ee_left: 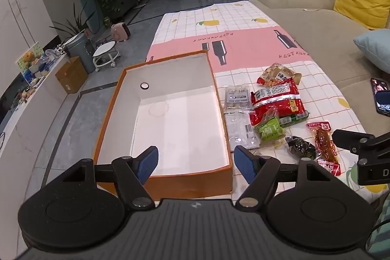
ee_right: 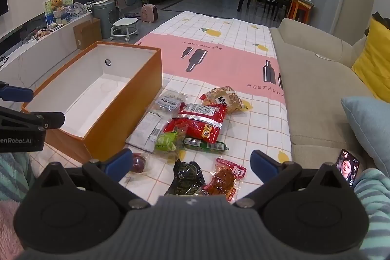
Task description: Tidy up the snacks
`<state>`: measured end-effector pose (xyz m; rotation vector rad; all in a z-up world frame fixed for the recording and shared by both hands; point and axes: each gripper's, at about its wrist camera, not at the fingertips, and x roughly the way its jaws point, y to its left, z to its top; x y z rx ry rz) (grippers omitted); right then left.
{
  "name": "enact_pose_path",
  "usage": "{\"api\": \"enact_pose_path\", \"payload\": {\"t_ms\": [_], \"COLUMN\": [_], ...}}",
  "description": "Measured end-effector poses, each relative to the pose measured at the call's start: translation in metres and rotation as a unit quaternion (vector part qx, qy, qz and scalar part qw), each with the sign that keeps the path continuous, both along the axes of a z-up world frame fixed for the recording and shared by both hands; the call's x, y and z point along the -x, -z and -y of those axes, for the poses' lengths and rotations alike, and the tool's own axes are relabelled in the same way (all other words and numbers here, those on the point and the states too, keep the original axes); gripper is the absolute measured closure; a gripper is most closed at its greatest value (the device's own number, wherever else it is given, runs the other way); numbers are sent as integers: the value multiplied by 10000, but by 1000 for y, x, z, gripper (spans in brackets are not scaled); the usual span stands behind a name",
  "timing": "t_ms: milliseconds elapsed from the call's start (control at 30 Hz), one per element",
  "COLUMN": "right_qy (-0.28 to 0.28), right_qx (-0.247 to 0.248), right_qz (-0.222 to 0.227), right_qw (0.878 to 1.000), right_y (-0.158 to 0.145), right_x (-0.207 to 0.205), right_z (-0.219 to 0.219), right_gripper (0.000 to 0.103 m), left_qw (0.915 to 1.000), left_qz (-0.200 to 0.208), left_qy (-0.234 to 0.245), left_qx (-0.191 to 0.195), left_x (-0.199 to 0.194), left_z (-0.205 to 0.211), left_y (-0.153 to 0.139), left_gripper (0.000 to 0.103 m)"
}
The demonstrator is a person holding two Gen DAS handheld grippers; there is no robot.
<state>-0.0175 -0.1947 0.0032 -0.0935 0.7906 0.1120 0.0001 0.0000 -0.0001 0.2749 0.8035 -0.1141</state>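
Checked cloth with lemon print [ee_left: 243,16] covers the surface beside a beige sofa [ee_left: 304,16]. Left wrist view: the left hand-held gripper [ee_left: 195,162] is spread wide and holds nothing, its fingers over the near wall of an orange box [ee_left: 190,183]; the snack pile [ee_left: 275,104] lies ahead to its right. Right wrist view: the right hand-held gripper [ee_right: 192,162] is likewise spread and holds nothing. A black packet [ee_right: 186,174] and a red-brown packet [ee_right: 223,178] lie between its fingers, the red bag [ee_right: 197,121] just beyond; the box sits ahead-left.
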Motion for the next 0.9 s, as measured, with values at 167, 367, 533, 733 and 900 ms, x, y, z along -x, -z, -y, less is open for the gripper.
{"api": "enact_pose_path", "payload": {"t_ms": [167, 367, 533, 733, 900], "right_qy": [3, 2, 5, -2, 0], "right_qx": [-6, -6, -15, -13, -9], "right_qz": [6, -16, -38, -48, -54], "right_qw": [10000, 10000, 10000, 10000, 10000], "right_y": [0, 0, 3, 3, 3], "right_x": [0, 0, 1, 1, 1], "right_z": [0, 1, -3, -3, -3], "right_gripper": [4, 4, 4, 4, 4], "left_qw": [9999, 9996, 9994, 9994, 9995], "left_qz": [-71, -172, -278, -285, -277], "left_qy": [66, 95, 22, 26, 50], "left_qx": [125, 179, 204, 195, 169], "left_x": [3, 2, 1, 0, 1], "left_z": [-7, -12, -7, -8, -9], "left_y": [5, 8, 6, 5, 5], "left_gripper": [20, 20, 21, 21, 21]}}
